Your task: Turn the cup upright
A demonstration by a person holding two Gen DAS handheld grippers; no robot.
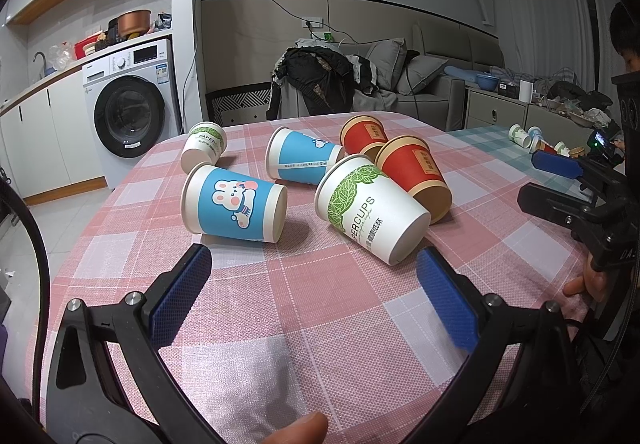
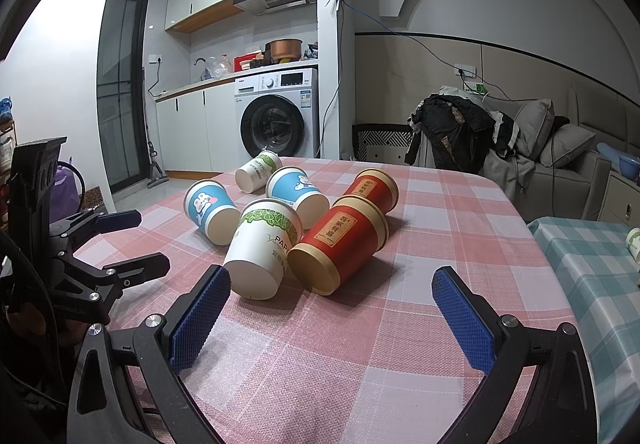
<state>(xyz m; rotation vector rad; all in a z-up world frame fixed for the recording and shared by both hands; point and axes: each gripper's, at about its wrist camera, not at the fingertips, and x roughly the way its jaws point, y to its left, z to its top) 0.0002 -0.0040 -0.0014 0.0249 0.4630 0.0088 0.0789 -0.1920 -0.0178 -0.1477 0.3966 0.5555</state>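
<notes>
I am still only approaching: six paper cups are lying on their sides on the checked tablecloth [image 1: 320,324], and none is standing yet. My left gripper [image 1: 312,292] is hovering with its jaws spread wide and holding nothing, the blue rabbit cup [image 1: 234,204] at its 11 o'clock and the white leaf cup [image 1: 372,208] at 1 o'clock. My right gripper [image 2: 332,316] is also gaping and empty, with the red cup [image 2: 340,244] near at 12 o'clock; I think I must next close on one cup body and rotate it.
</notes>
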